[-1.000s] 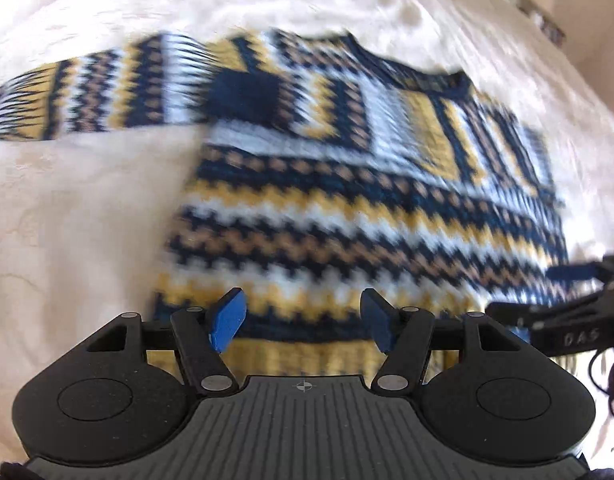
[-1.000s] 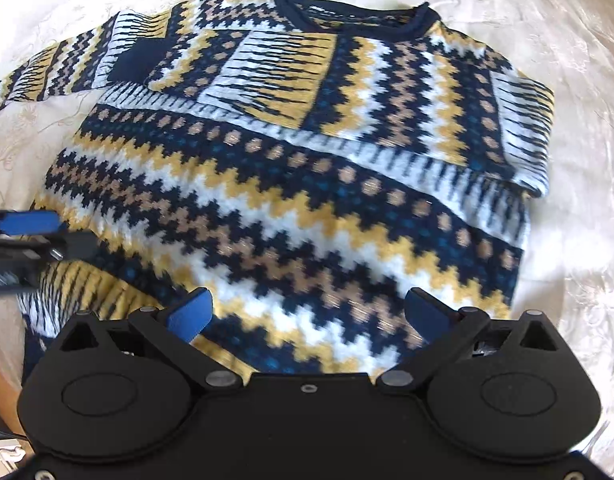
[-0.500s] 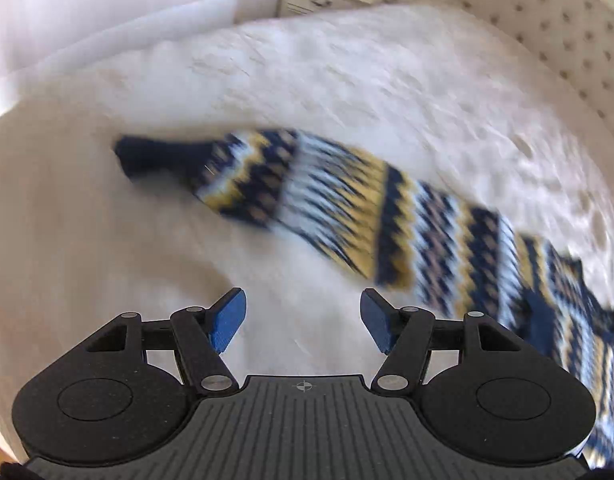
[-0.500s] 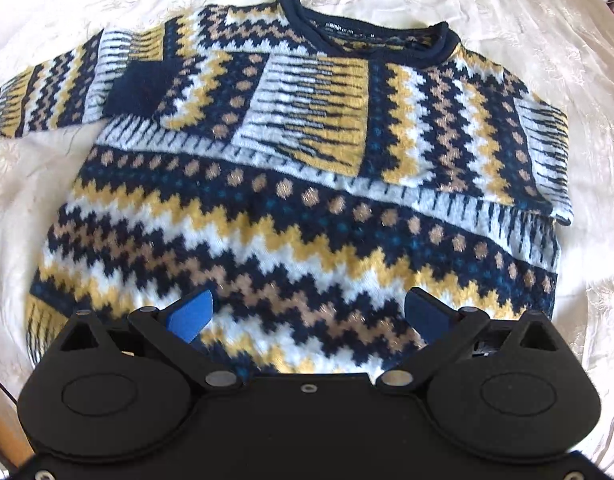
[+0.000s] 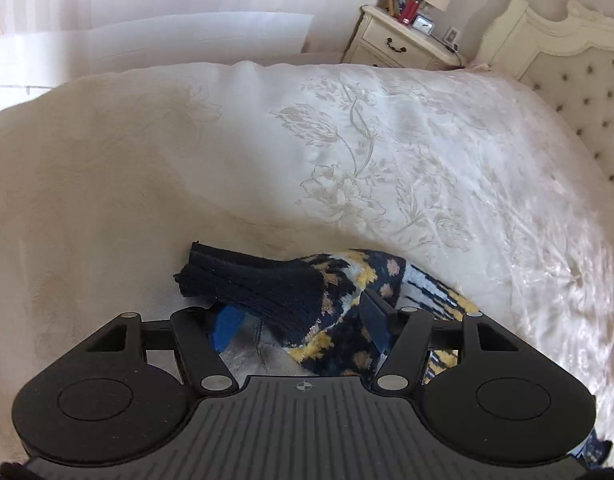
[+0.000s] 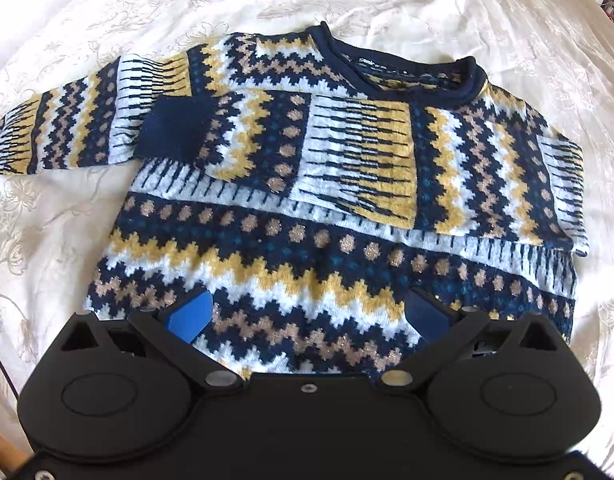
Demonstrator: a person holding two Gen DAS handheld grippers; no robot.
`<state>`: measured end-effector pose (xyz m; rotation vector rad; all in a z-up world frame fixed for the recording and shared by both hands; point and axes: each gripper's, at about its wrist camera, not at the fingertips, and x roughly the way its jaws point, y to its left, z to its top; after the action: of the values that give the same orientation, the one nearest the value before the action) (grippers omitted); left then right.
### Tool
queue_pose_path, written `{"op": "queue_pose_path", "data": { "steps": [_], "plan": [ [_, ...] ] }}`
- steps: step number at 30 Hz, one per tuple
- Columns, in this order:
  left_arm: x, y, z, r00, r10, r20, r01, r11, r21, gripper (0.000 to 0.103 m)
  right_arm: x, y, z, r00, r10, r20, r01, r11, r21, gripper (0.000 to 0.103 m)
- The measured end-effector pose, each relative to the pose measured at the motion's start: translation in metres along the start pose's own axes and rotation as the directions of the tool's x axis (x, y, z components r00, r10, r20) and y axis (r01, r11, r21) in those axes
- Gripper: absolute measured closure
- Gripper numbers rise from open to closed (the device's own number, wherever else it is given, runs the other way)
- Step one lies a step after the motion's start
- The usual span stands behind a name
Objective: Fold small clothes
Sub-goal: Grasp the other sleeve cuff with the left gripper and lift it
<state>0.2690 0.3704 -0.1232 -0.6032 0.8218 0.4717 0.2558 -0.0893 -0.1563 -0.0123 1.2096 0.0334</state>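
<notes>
We hold the left tool [image 5: 301,326] low over the cuff [image 5: 243,280] of the outstretched sleeve [image 6: 63,132], which reaches toward the left edge of the bed [image 5: 387,140]. Its jaws stand apart with the dark cuff lying between them; the pads do not look pressed on the knit, so we read it as not yet gripping. The sweater [image 6: 331,216] lies flat, front up, in the middle of the bed, its other sleeve [image 6: 291,144] already folded across the chest. Our right tool [image 6: 307,316] hovers over the hem [image 6: 267,360], jaws wide apart and holding nothing.

The risks, as we judge them: if the left tool closes too shallow it may catch only the top layer of the cuff, and the sleeve would slip out mid-fold. The thick knit could also drag the body askew and undo the folded sleeve, since nothing pins the hem. The loose bedcover may bunch into the jaws as well.
</notes>
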Motion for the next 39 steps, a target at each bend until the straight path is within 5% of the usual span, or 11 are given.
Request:
{"op": "queue_pose_path", "data": {
  "steps": [5, 7, 9, 16, 24, 32, 39],
  "plan": [
    [0.003, 0.008, 0.005, 0.996, -0.074, 0.041, 0.076, 0.995, -0.066, 0.048, -0.002, -0.002, 0.001, 1.0, -0.005, 0.005, 0.005, 1.0, 0.002, 0.001],
    [-0.001, 0.007, 0.006, 0.995, -0.074, 0.071, 0.079, 0.995, -0.059, 0.09, -0.002, -0.005, 0.0, 1.0, -0.008, 0.003, 0.008, 1.0, 0.007, 0.001],
    [-0.011, -0.002, 0.008, 0.993, -0.03, 0.115, 0.031, 0.999, -0.008, 0.097, -0.003, -0.009, -0.003, 1.0, -0.008, 0.003, 0.008, 1.0, 0.013, 0.001],
    [-0.074, -0.063, 0.01, 0.966, -0.12, 0.227, 0.075, 0.977, 0.198, 0.098, -0.005, -0.029, -0.015, 1.0, 0.022, 0.008, -0.022, 1.0, 0.016, 0.001],
    [-0.156, -0.176, -0.016, 0.906, -0.34, 0.251, 0.22, 0.886, 0.409, 0.097, -0.015, -0.066, -0.024, 0.997, 0.071, 0.041, -0.073, 0.996, 0.047, 0.001],
    [-0.162, -0.287, -0.084, 0.849, -0.517, 0.111, 0.403, 0.77, 0.495, 0.097, -0.028, -0.114, -0.034, 0.994, 0.08, 0.079, -0.087, 0.992, 0.095, 0.001],
    [-0.121, -0.36, -0.171, 0.821, -0.563, -0.089, 0.521, 0.678, 0.518, 0.097, -0.036, -0.156, -0.045, 0.994, 0.057, 0.093, -0.07, 0.986, 0.149, 0.001]
  ]
}}
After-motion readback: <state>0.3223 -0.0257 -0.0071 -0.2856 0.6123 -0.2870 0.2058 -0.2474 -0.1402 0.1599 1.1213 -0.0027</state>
